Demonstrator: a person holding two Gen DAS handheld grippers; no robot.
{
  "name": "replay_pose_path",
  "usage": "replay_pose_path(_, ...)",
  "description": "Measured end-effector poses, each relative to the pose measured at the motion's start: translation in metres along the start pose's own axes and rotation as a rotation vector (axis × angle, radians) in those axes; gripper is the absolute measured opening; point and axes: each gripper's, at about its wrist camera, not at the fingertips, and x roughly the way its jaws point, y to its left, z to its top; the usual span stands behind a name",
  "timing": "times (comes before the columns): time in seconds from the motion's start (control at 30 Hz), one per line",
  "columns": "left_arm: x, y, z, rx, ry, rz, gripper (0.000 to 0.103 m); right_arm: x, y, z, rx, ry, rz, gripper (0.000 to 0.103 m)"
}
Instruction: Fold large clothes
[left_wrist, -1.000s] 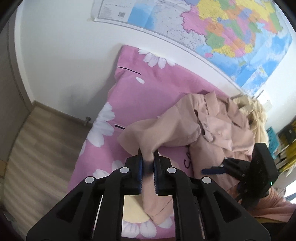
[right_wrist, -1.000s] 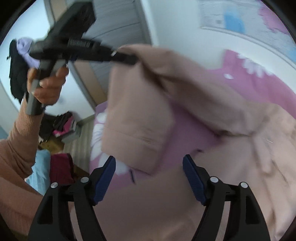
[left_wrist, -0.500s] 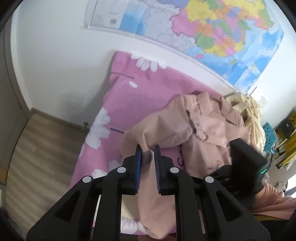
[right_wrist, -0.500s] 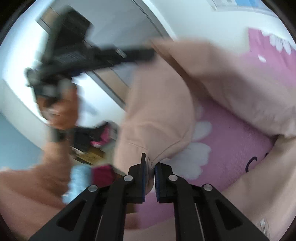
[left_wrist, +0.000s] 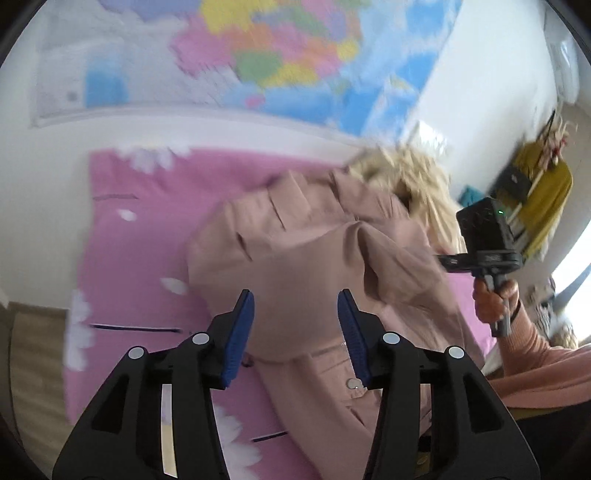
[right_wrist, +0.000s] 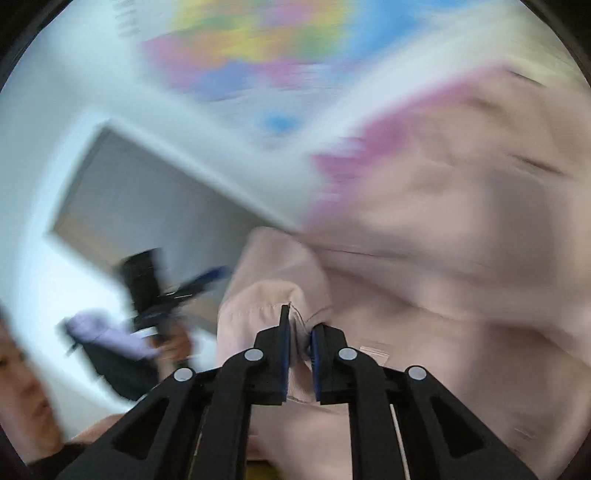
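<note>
A large dusty-pink coat (left_wrist: 314, 258) lies crumpled on a pink flowered bed sheet (left_wrist: 140, 236). My left gripper (left_wrist: 295, 314) is open and empty, hovering just above the coat's near side. My right gripper (right_wrist: 298, 332) is shut on the cuff end of the coat's sleeve (right_wrist: 266, 295) and holds it up, with the coat body (right_wrist: 443, 258) stretching away to the right. The right gripper also shows in the left wrist view (left_wrist: 480, 240), at the coat's right edge. The left gripper shows blurred in the right wrist view (right_wrist: 173, 291).
A cream fluffy garment (left_wrist: 406, 173) lies behind the coat near the wall. A colourful map (left_wrist: 277, 55) hangs on the white wall above the bed. Wooden floor (left_wrist: 33, 350) lies left of the bed. A yellow shelf unit (left_wrist: 543, 192) stands at the right.
My left gripper has opened and let go of the sleeve. My right gripper stays shut on the sleeve cuff and has carried it over toward the coat's right side. Both views are motion-blurred.
</note>
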Motion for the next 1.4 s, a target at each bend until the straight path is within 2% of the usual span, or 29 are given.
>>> replay_pose_path(0.07, 0.026, -0.004, -0.001, 0.014, 0.041, 0.033, 0.046, 0.002, -0.025, -0.011, 0.039, 0.009, -0.177, 0.025)
replay_pose_path(0.1, 0.037, -0.006, -0.002, 0.019, 0.059, 0.050, 0.046, 0.003, -0.032, -0.017, 0.044, 0.009, -0.252, 0.039)
replay_pose_path(0.13, 0.047, -0.006, -0.004, 0.013, 0.074, 0.043, 0.046, 0.002, -0.038, -0.021, 0.042, 0.009, -0.298, 0.047)
replay_pose_path(0.2, 0.058, -0.005, -0.007, -0.003, 0.082, 0.029, 0.047, -0.003, -0.040, -0.028, 0.026, -0.024, -0.317, 0.071)
replay_pose_path(0.27, 0.067, -0.007, -0.012, -0.003, 0.081, 0.052, 0.049, -0.010, -0.028, -0.031, -0.038, -0.056, -0.330, 0.083)
replay_pose_path(0.33, 0.074, -0.007, -0.015, -0.016, 0.090, 0.039, 0.050, -0.014, -0.016, -0.035, -0.090, -0.091, -0.320, 0.085)
replay_pose_path(0.4, 0.081, -0.008, -0.017, -0.017, 0.094, 0.067, 0.050, -0.018, -0.012, -0.033, -0.138, -0.107, -0.316, 0.092)
replay_pose_path(0.47, 0.087, -0.006, -0.017, -0.032, 0.100, 0.079, 0.050, -0.017, 0.008, -0.041, -0.219, -0.115, -0.330, 0.093)
replay_pose_path(0.53, 0.092, -0.003, -0.017, -0.057, 0.108, 0.054, 0.050, -0.007, 0.022, -0.052, -0.313, -0.093, -0.377, 0.094)
replay_pose_path(0.63, 0.099, -0.004, -0.014, -0.054, 0.113, 0.060, 0.050, 0.017, 0.035, -0.067, -0.479, -0.075, -0.543, 0.094)
replay_pose_path(0.67, 0.100, -0.005, -0.012, -0.055, 0.112, 0.056, 0.050, 0.022, 0.038, -0.070, -0.511, -0.077, -0.575, 0.094)
replay_pose_path(0.73, 0.101, -0.008, -0.010, -0.052, 0.107, 0.051, 0.050, 0.041, 0.040, -0.070, -0.594, -0.050, -0.676, 0.086)
replay_pose_path(0.77, 0.101, -0.010, -0.009, -0.047, 0.102, 0.050, 0.050, 0.045, 0.040, -0.070, -0.613, -0.039, -0.717, 0.074)
replay_pose_path(0.8, 0.100, -0.012, -0.008, -0.044, 0.098, 0.049, 0.052, 0.049, 0.038, -0.069, -0.617, -0.020, -0.740, 0.053)
replay_pose_path(0.83, 0.100, -0.013, -0.008, -0.042, 0.095, 0.047, 0.054, 0.049, 0.032, -0.062, -0.589, 0.002, -0.716, 0.040)
replay_pose_path(0.87, 0.100, -0.013, -0.007, -0.041, 0.094, 0.047, 0.054, 0.046, 0.029, -0.057, -0.559, 0.002, -0.690, 0.010)
replay_pose_path(0.9, 0.099, -0.014, -0.007, -0.040, 0.091, 0.046, 0.054, 0.036, 0.025, -0.055, -0.522, -0.015, -0.665, 0.004)
replay_pose_path(1.0, 0.097, -0.017, -0.007, -0.040, 0.077, 0.041, 0.054, -0.006, 0.019, -0.034, -0.403, -0.100, -0.549, 0.003)
replay_pose_path(1.07, 0.096, -0.018, -0.006, -0.035, 0.064, 0.036, 0.055, -0.045, 0.009, -0.016, -0.282, -0.193, -0.444, 0.003)
replay_pose_path(1.17, 0.098, -0.019, -0.003, -0.033, 0.051, 0.037, 0.056, -0.082, -0.004, 0.000, -0.185, -0.274, -0.363, 0.003)
replay_pose_path(1.27, 0.101, -0.019, 0.001, -0.041, 0.042, 0.027, 0.056, -0.104, -0.023, 0.014, -0.088, -0.317, -0.305, 0.002)
replay_pose_path(1.4, 0.107, -0.018, 0.006, -0.046, 0.031, 0.025, 0.056, -0.113, -0.053, 0.028, 0.027, -0.354, -0.299, 0.002)
